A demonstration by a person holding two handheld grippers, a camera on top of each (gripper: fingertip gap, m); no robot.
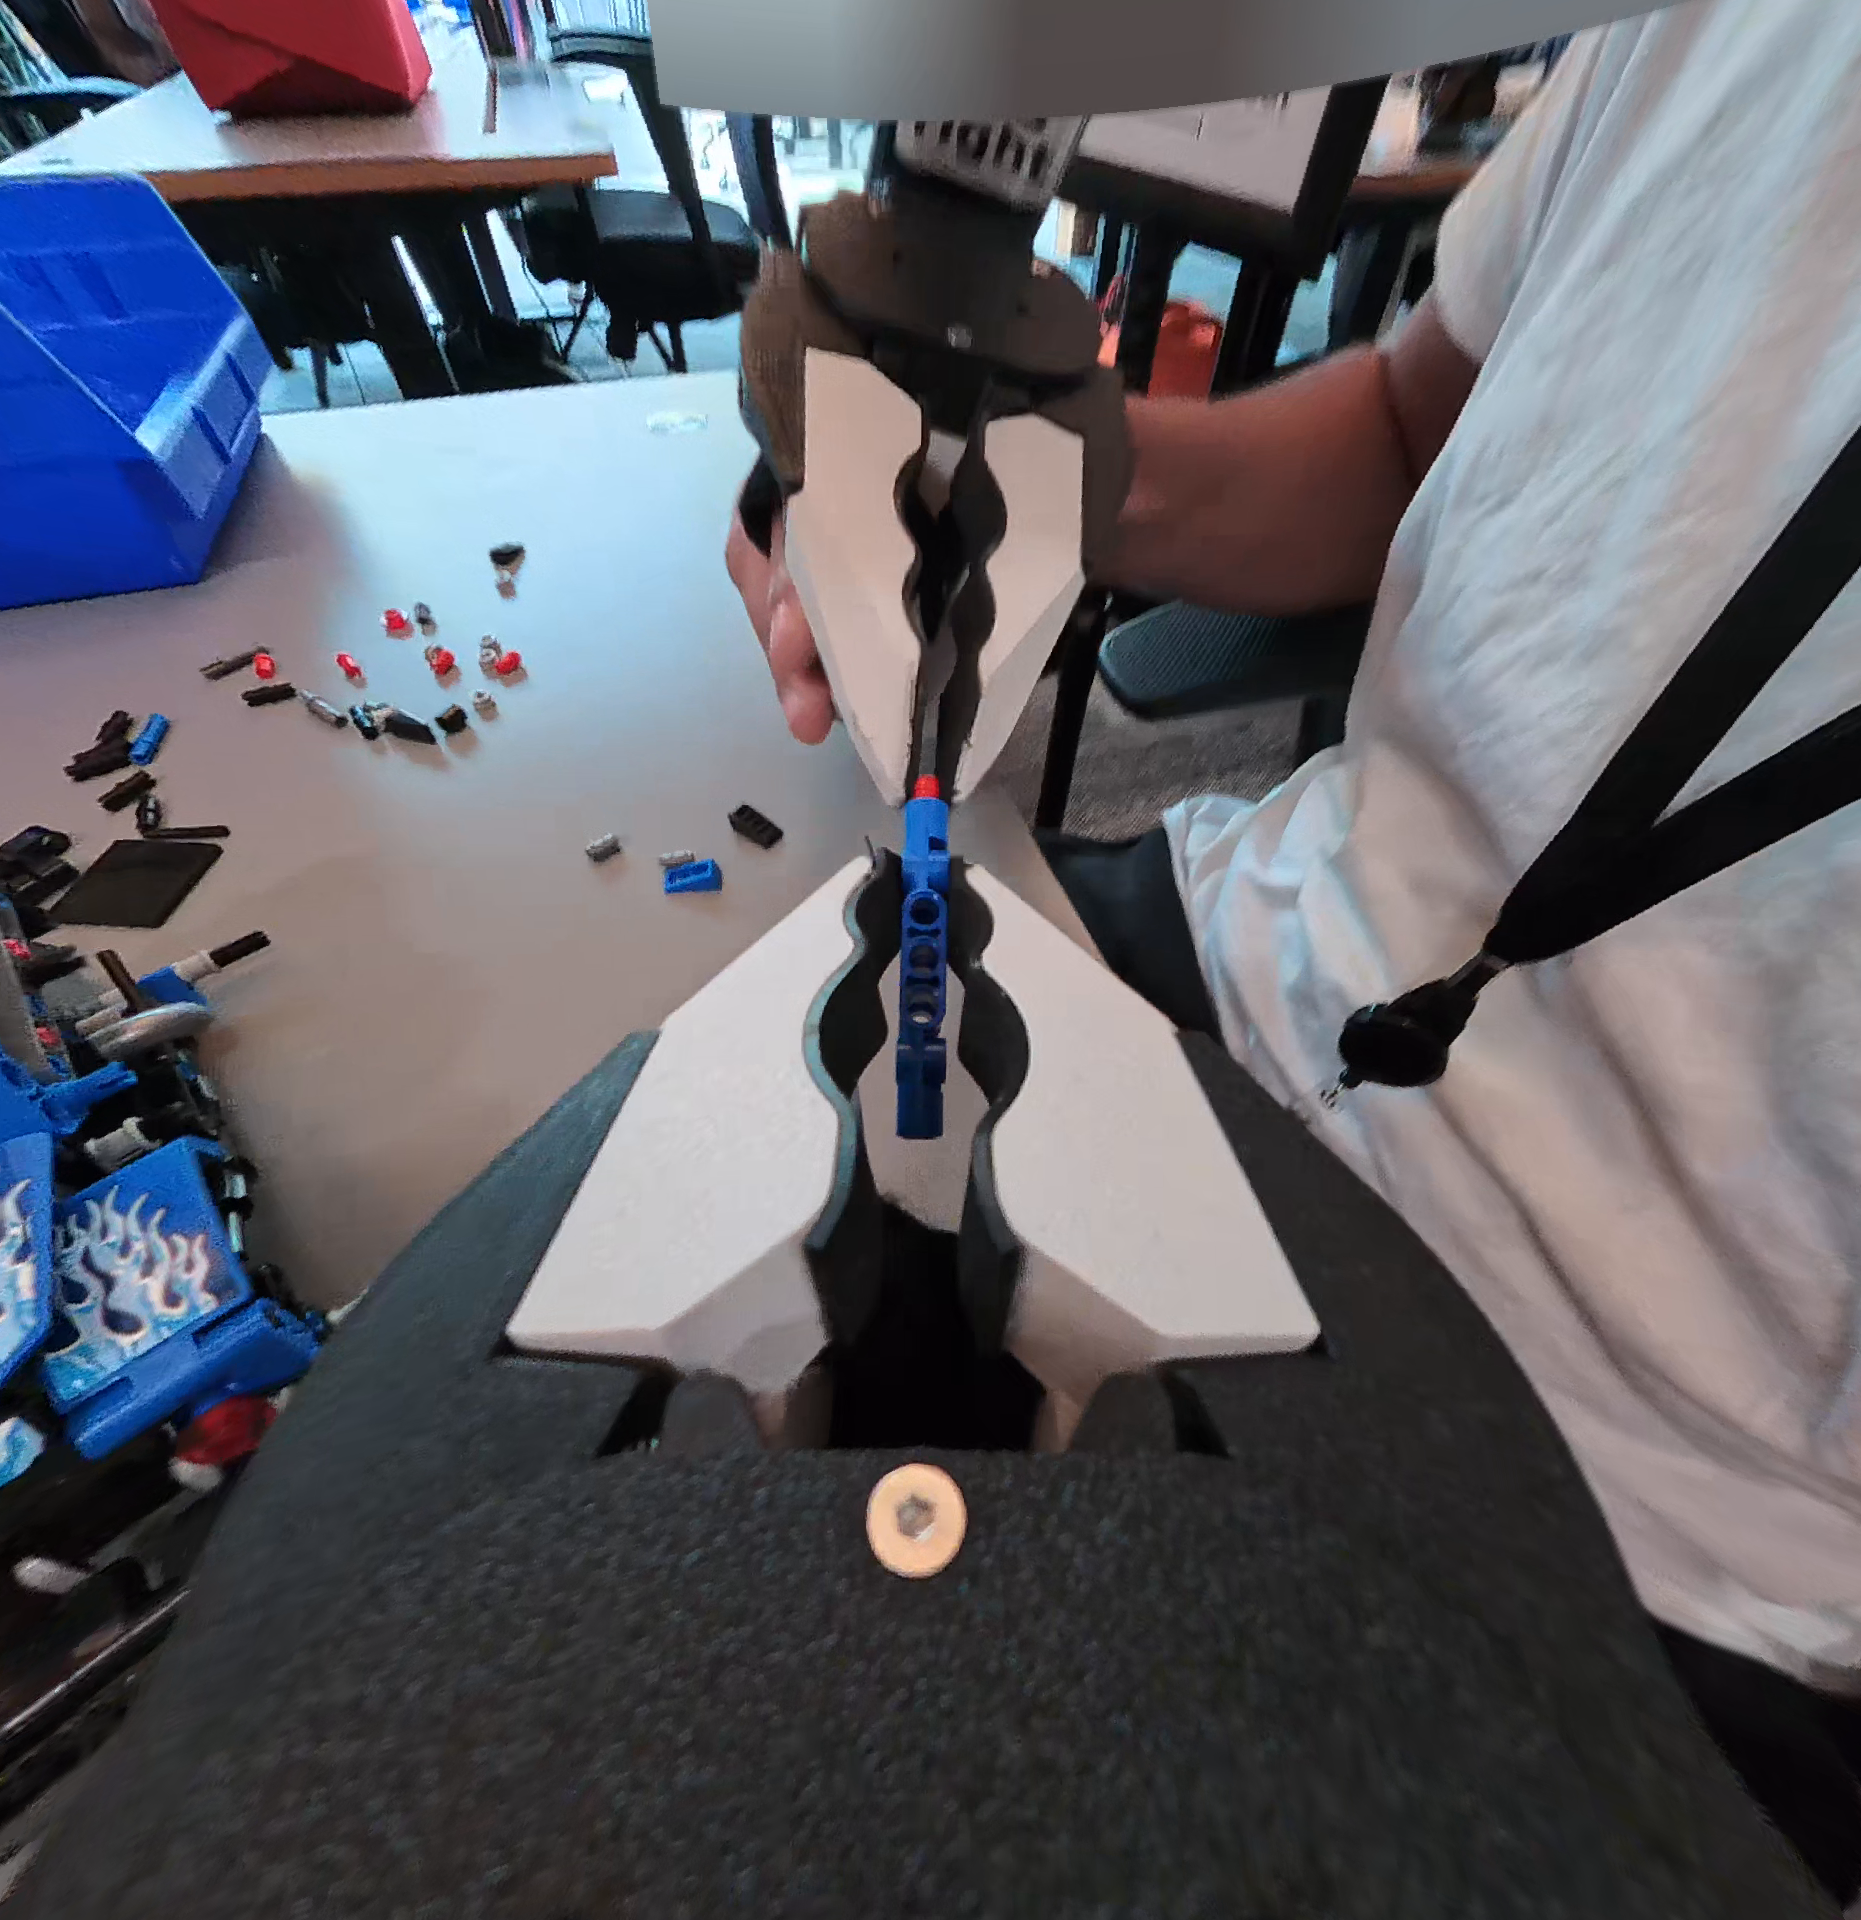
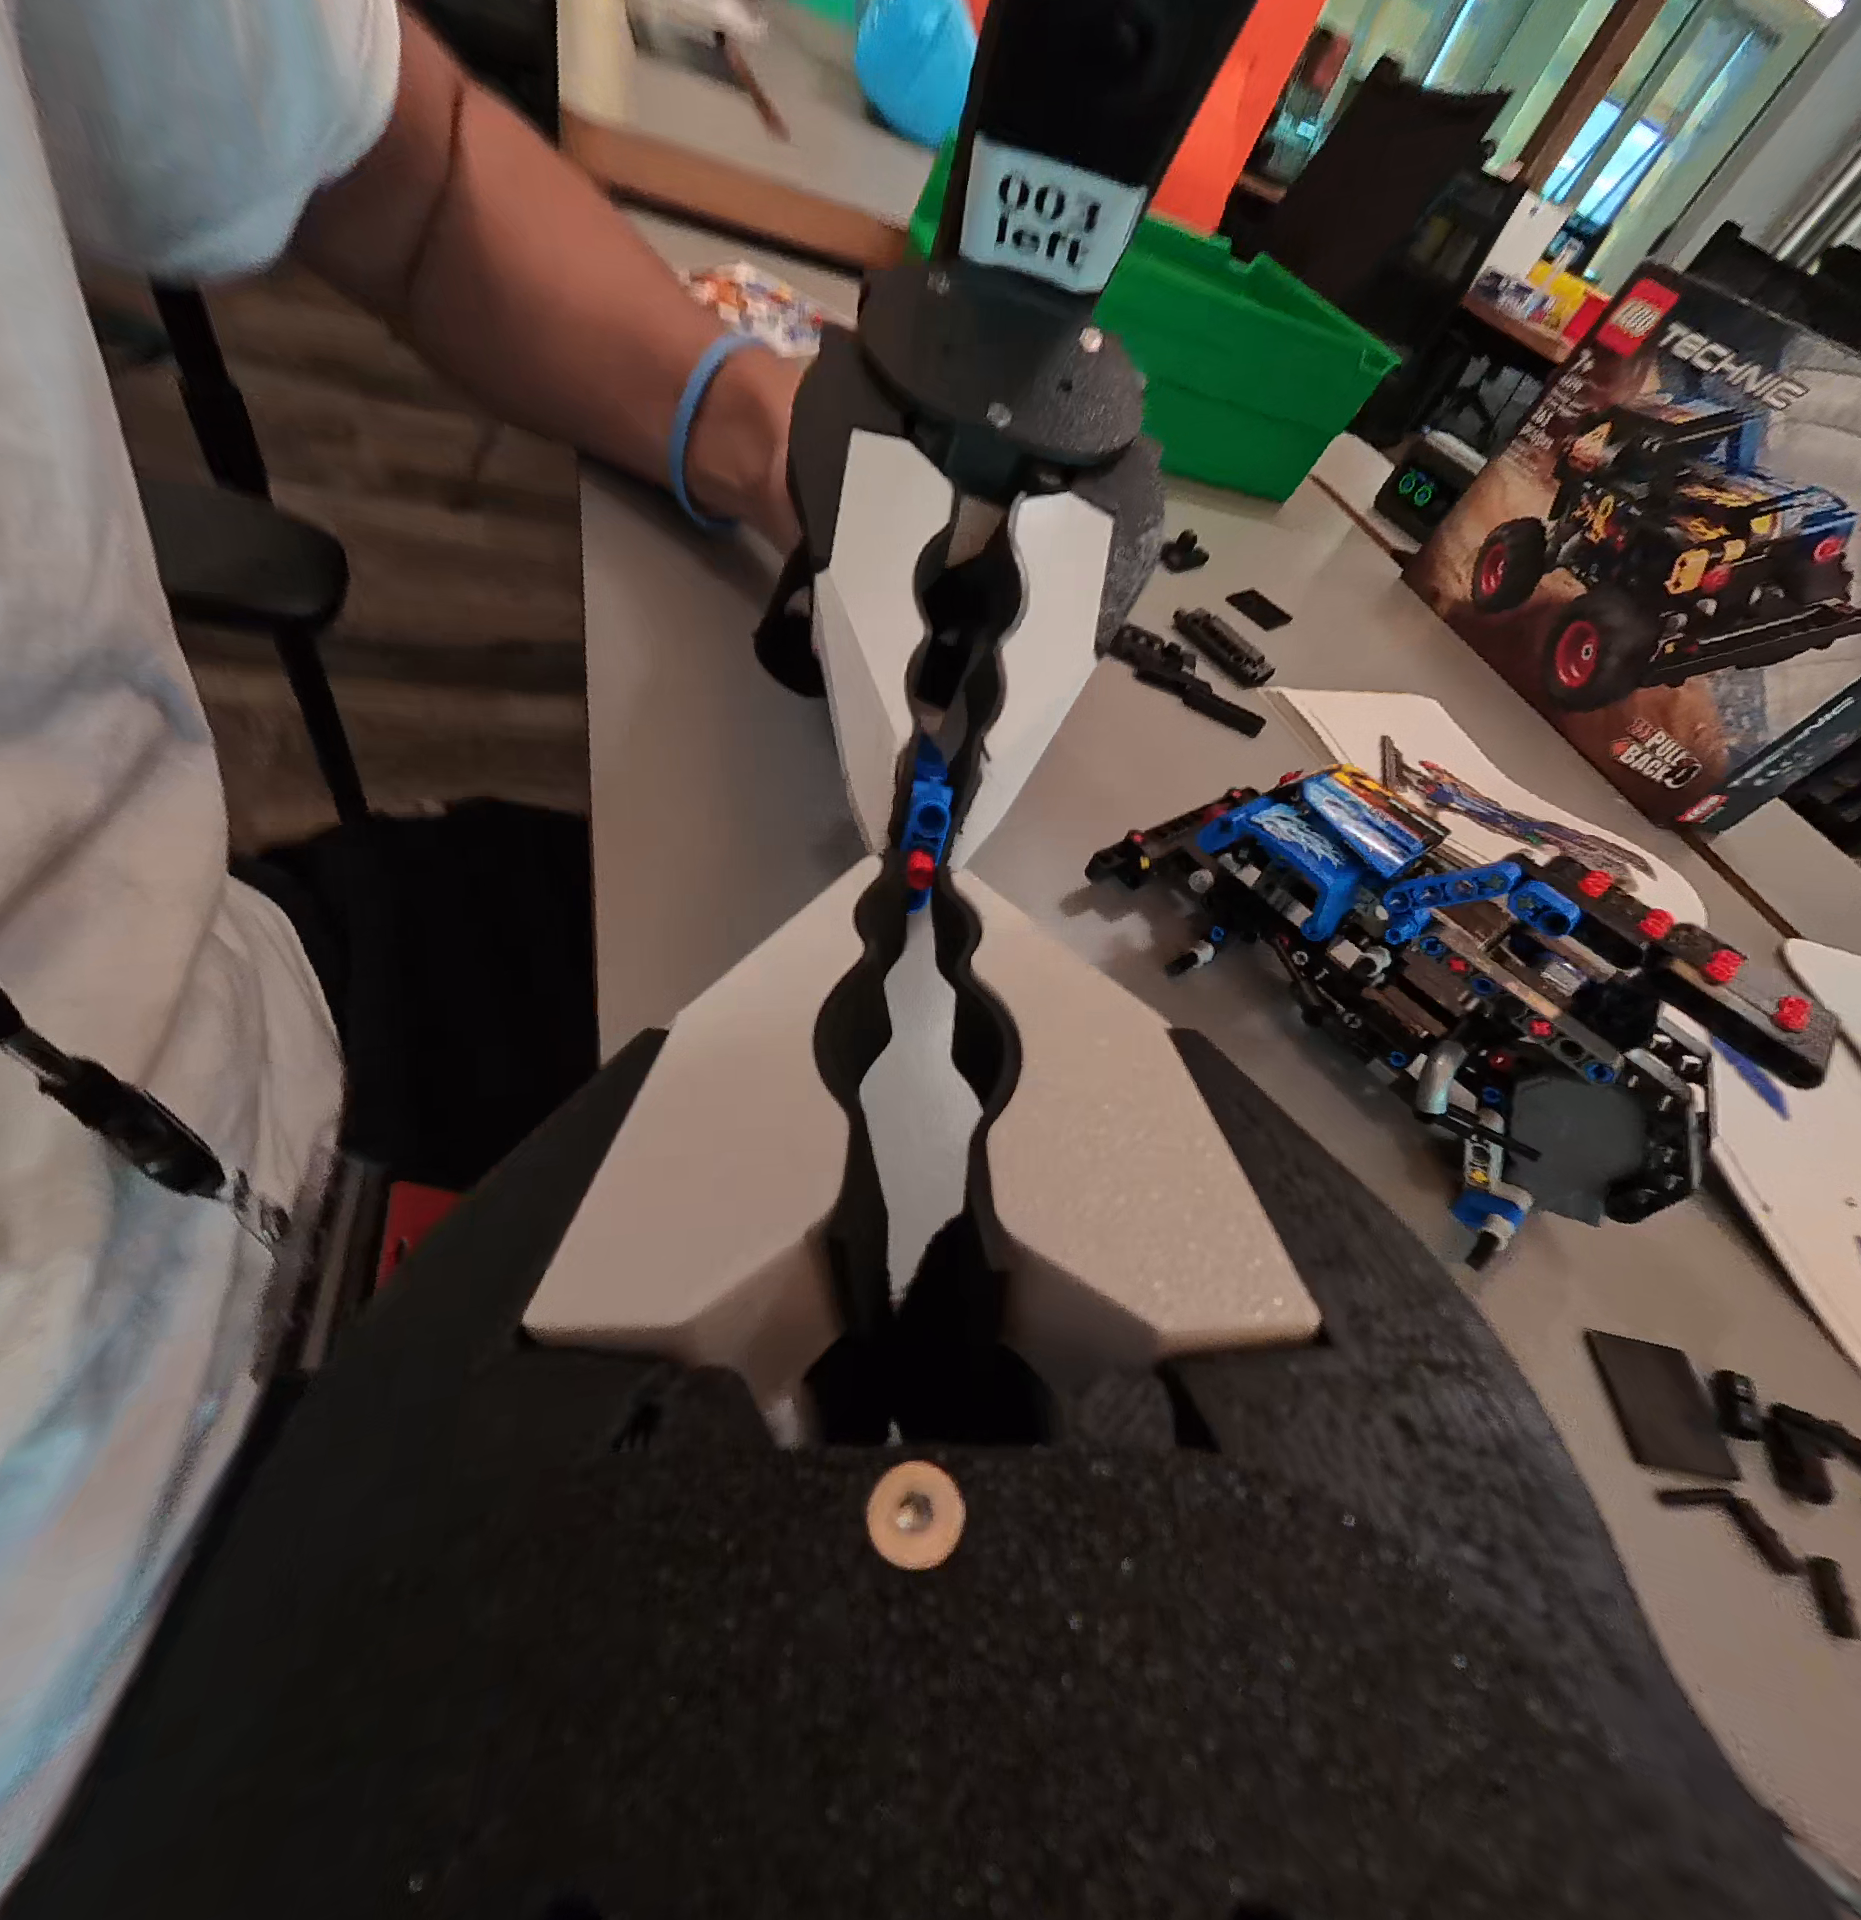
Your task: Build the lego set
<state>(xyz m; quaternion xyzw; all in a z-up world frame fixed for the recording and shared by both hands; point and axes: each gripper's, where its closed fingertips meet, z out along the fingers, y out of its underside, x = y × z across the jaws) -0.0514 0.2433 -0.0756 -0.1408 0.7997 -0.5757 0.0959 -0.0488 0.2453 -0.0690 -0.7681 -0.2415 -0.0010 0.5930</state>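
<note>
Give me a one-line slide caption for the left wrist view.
Left gripper holds a blue beam while the right gripper presses a red pin into its end, above the table.

Grey table [image 2: 1134,769] under loose pieces [image 1: 438,665], half-built truck [image 2: 1425,966], box [image 2: 1674,540].

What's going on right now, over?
Left hand-held gripper shut on blue holed lego beam. Right hand-held gripper shut on small red pin. Nothing in the way.
</note>
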